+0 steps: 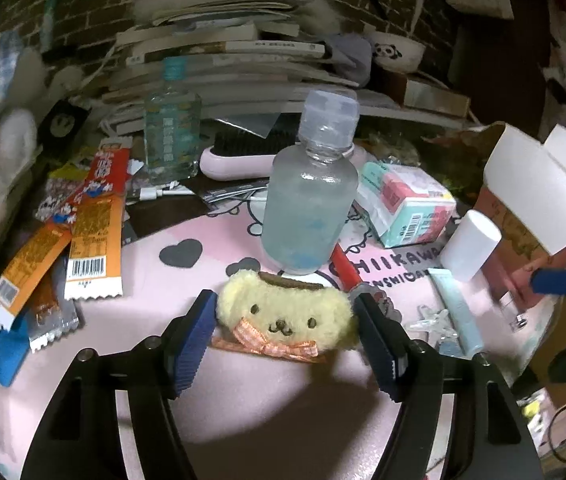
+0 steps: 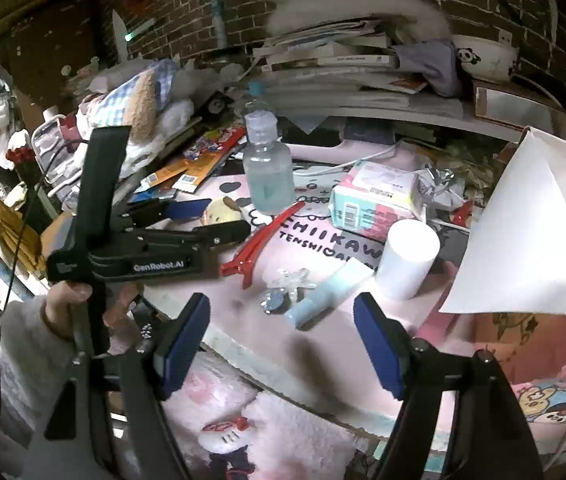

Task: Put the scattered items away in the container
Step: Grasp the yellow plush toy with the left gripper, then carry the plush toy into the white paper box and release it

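A yellow plush dog face [image 1: 283, 312] with an orange bow lies on the pink mat [image 1: 283, 400]. My left gripper [image 1: 285, 304] has a blue pad against each side of it, shut on it; in the right wrist view the left gripper [image 2: 223, 216] sits left of a clear bottle [image 2: 269, 176]. My right gripper [image 2: 281, 304] is open and holds nothing, above the table's near edge. Just beyond it lie a pale blue tube [image 2: 323, 292] and a white cylinder [image 2: 407, 260]. The pink box [image 2: 523, 340] with raised white flaps stands at the right.
The clear bottle [image 1: 307, 200] stands right behind the plush. A red hair clip [image 2: 259, 244], a clear star clip [image 2: 291, 280], a tissue pack [image 1: 407, 204] and several snack packets [image 1: 91, 220] litter the mat. Stacked books fill the back. A hand [image 2: 71, 300] holds the left gripper.
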`<state>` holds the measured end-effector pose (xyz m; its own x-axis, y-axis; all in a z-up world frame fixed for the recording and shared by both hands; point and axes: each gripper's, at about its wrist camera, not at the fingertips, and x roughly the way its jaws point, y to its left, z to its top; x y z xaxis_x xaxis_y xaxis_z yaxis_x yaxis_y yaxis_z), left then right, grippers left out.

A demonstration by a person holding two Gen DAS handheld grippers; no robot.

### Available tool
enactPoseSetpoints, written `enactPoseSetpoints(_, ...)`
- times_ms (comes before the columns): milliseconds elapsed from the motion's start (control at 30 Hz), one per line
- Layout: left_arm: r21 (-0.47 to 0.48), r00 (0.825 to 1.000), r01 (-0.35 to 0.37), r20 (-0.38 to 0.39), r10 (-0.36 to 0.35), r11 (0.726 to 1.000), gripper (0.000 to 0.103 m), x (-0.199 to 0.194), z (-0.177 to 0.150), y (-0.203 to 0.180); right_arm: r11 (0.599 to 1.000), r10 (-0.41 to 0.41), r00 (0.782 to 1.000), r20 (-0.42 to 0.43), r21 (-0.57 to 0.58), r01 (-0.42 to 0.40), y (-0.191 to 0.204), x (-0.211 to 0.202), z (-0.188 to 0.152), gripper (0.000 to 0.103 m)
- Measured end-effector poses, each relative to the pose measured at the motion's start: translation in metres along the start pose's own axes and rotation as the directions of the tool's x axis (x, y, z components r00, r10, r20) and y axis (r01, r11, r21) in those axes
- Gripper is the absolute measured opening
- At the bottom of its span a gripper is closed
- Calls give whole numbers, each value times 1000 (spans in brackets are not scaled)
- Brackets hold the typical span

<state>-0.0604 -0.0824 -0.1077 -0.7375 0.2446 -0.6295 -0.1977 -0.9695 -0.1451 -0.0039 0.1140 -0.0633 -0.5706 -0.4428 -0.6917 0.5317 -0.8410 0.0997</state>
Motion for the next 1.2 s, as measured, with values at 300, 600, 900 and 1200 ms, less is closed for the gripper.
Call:
enactPoseSetpoints(300,54,998,-67,-5,68,996,54,2,-2,-7,1000,-5,1000,-11,11,6,-4,1,-1,72)
enactPoseSetpoints(600,61,997,-79,5,79,995,50,-15,3,-10,997,-38,999,-27,61,39,-13,10,-5,72)
enactPoseSetpoints(900,109,996,-26,83,17,994,50,-60,45,-37,995,-74,996,-58,66,78,-18,21,-10,72)
enactPoseSetpoints(1200,233,980,115,134,-149,966,50,-85,104,-98,992,-83,995,-56,90,87,-28,21,-17,72)
